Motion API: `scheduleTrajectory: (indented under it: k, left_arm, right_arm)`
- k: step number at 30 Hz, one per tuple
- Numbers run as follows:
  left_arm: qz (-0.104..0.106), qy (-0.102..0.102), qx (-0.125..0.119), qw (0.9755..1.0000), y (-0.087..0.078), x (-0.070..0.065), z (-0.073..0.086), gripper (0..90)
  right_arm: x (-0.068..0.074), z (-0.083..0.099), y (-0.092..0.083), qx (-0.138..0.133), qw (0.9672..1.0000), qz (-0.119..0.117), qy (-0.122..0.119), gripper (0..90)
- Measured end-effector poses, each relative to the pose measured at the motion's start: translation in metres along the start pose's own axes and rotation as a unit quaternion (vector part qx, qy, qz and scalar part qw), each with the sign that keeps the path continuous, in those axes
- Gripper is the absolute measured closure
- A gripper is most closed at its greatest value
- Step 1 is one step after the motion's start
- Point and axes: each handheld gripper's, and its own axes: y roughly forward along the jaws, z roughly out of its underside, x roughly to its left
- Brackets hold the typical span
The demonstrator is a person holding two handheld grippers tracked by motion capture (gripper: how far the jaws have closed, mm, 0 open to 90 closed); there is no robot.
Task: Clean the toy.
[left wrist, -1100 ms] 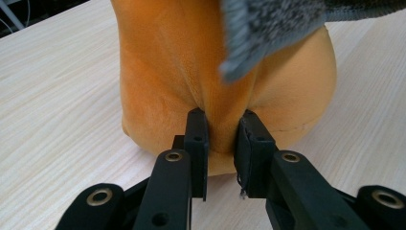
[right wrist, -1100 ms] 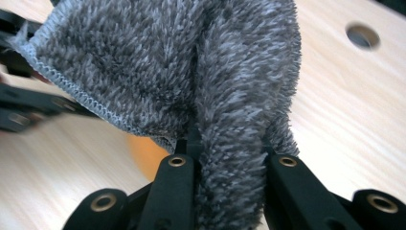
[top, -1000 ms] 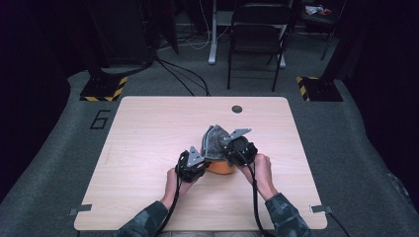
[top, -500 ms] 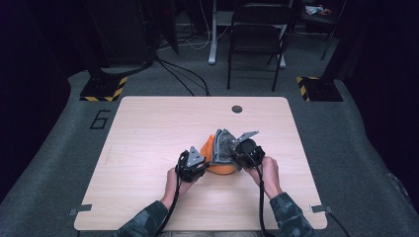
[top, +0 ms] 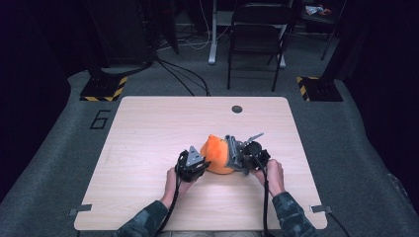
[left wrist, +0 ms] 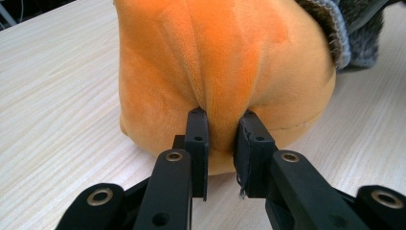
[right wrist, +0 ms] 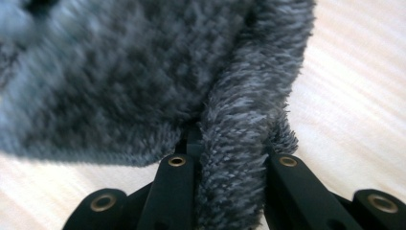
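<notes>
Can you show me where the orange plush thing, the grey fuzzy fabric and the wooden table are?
orange plush (left wrist: 225, 62), left gripper view, middle of its front.
grey fuzzy fabric (right wrist: 124, 72), right gripper view, its broad furry face.
wooden table (top: 158, 128), high view, bare top.

The plush toy (top: 217, 154) was bright orange, with darker orange shading along its folds in the left gripper view. The fuzzy fabric (right wrist: 143, 72) was grey, flecked with paler grey-blue fibres. Both the left gripper (left wrist: 221, 143) and the right gripper (top: 236, 155) were black, with brass-coloured rivets. The table (top: 163, 123) was pale wood with a fine grain. The sleeves (top: 148, 222) bore a dark camouflage pattern. The floor plates (top: 104, 90) carried yellow-and-black hazard stripes.
</notes>
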Motion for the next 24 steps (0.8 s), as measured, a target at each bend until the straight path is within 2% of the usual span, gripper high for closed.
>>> scheduleTrajectory:
  k: [4,6,8,9,11,12,14,15,17,19,21,24]
  left_arm:
    - [-0.001,-0.001,0.001,1.0000,0.000,0.000,0.000,76.8]
    - [-0.001,-0.001,0.001,1.0000,0.000,0.000,0.000,76.8]
    - [-0.001,-0.002,0.001,1.0000,0.000,0.000,0.000,76.7]
    - [0.000,-0.002,0.001,1.0000,0.000,0.000,0.000,76.8]
    - [-0.002,-0.003,-0.001,1.0000,0.000,0.001,0.001,76.7]
    - [-0.001,-0.002,0.001,1.0000,-0.001,0.002,0.001,76.8]
    - [0.000,-0.006,0.000,1.0000,0.000,0.003,0.001,76.7]
    - [0.000,-0.005,0.000,1.0000,0.000,0.003,0.001,76.7]
    - [-0.002,-0.004,0.002,1.0000,-0.001,0.002,0.000,76.7]
    - [-0.002,-0.004,0.002,1.0000,-0.001,0.002,0.000,76.6]
    - [-0.001,-0.006,0.002,1.0000,-0.001,0.002,0.000,76.5]
    - [-0.004,-0.005,0.001,1.0000,-0.002,0.002,0.000,73.7]
  right_arm:
    - [-0.002,0.002,0.009,0.008,1.0000,0.000,0.005,77.8]
    - [-0.002,0.003,0.011,0.012,0.9999,0.003,0.010,77.8]
    - [-0.004,0.003,0.011,0.020,0.9998,0.007,0.001,77.8]
    - [-0.004,0.003,0.010,0.023,0.9996,0.011,0.007,77.8]
    - [-0.008,0.002,0.001,0.017,0.9996,0.024,0.005,78.0]
    - [-0.010,0.000,-0.003,0.014,0.9996,0.022,0.007,78.1]
    - [-0.014,-0.003,-0.020,-0.014,0.9995,0.006,0.028,78.2]
    - [-0.015,-0.005,-0.029,-0.029,0.9992,0.002,0.026,78.2]
    - [-0.012,-0.009,-0.044,-0.058,0.9977,-0.022,0.027,78.2]
    - [-0.004,-0.013,-0.049,-0.070,0.9962,-0.047,0.022,78.2]
    - [0.007,-0.015,-0.042,-0.058,0.9973,-0.046,0.005,78.1]
    - [0.014,-0.016,-0.027,-0.048,0.9985,-0.023,-0.007,78.2]
